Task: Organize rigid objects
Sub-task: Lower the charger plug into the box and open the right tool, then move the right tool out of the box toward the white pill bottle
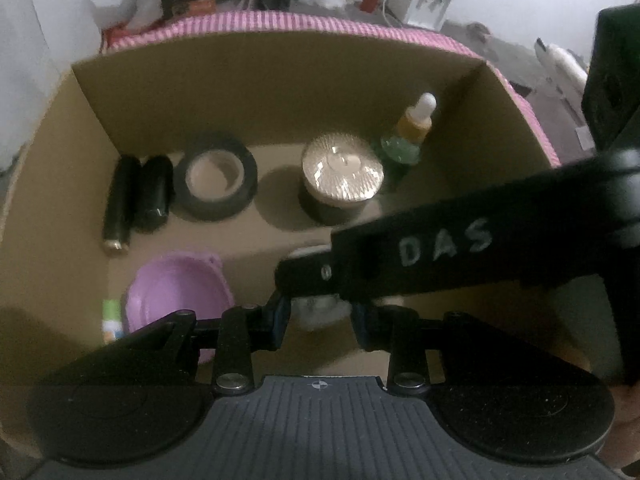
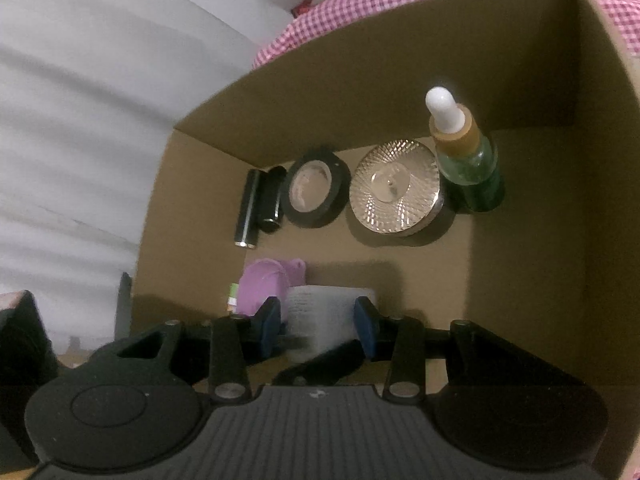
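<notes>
An open cardboard box point(image 1: 160, 92) holds the sorted things. A white container with small print point(image 2: 324, 312) hangs low over its near floor. My right gripper point(image 2: 318, 320) is shut on it, blue pads against both sides. My left gripper point(image 1: 320, 314) grips the same white container point(image 1: 316, 316) from another angle, and most of the container is hidden there. One of the right gripper's black fingers point(image 1: 400, 264) crosses the left wrist view above it. A left finger point(image 2: 320, 364) shows under the container in the right wrist view.
Along the far wall lie two black tubes point(image 1: 136, 196), a black tape roll point(image 1: 216, 176), a gold-lidded jar point(image 1: 342, 172) and a green dropper bottle point(image 1: 404, 136). A pink lid point(image 1: 176, 292) and a small green-white item point(image 1: 112, 320) lie near left. Pink checked cloth point(image 1: 280, 24) surrounds the box.
</notes>
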A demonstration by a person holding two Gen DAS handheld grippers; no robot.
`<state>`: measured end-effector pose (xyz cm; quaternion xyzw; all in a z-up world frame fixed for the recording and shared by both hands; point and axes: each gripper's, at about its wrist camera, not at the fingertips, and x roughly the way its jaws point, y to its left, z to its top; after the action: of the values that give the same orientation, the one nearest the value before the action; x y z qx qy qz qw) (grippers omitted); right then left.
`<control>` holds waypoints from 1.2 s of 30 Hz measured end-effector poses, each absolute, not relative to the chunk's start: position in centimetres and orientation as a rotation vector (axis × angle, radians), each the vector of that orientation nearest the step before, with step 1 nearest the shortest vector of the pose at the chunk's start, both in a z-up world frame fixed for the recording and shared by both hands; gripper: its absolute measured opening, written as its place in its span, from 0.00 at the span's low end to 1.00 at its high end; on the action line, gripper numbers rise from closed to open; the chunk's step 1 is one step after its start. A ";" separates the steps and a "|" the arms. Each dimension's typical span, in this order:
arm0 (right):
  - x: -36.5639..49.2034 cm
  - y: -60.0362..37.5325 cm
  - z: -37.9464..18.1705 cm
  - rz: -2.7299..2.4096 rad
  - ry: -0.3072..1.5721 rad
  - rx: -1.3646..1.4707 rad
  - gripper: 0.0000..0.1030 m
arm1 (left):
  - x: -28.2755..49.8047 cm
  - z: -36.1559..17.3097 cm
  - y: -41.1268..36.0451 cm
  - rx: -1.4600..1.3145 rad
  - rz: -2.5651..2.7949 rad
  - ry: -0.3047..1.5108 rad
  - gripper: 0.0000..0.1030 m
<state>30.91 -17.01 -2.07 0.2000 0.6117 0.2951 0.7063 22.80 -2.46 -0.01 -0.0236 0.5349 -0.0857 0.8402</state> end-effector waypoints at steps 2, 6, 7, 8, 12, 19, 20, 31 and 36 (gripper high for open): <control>31.5 -16.4 -1.9 0.647 1.351 0.428 0.49 | 22.7 0.2 -2.6 -0.019 -0.166 1.114 0.33; 31.4 -17.0 -0.1 0.640 1.290 0.409 0.49 | 21.9 1.1 -2.6 0.024 -0.158 1.054 0.35; 31.3 -17.4 0.9 0.644 1.254 0.400 0.49 | 21.5 1.5 -2.6 0.035 -0.159 1.026 0.36; 31.3 -17.9 2.1 0.647 1.213 0.386 0.49 | 21.1 2.1 -2.7 0.045 -0.163 0.994 0.36; 30.9 -19.6 6.9 0.632 1.017 0.259 0.49 | 20.9 3.9 -4.1 0.079 -0.198 0.891 0.37; 31.8 -19.5 7.6 0.584 0.927 0.012 0.43 | 22.6 4.0 -8.0 0.153 -0.253 0.830 0.37; 32.2 -19.3 7.1 0.587 0.936 0.001 0.42 | 22.8 3.7 -8.5 0.170 -0.258 0.824 0.37; 34.3 -19.1 4.8 0.662 1.010 -0.057 0.30 | 25.4 2.2 -10.5 0.231 -0.242 0.791 0.29; 35.0 -18.9 4.6 0.683 1.026 -0.070 0.25 | 26.3 2.1 -10.8 0.229 -0.237 0.810 0.26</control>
<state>35.03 -18.93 4.55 -0.0327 0.4809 0.3202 0.8156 26.33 -10.76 2.08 0.1110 0.3920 -0.1150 0.9060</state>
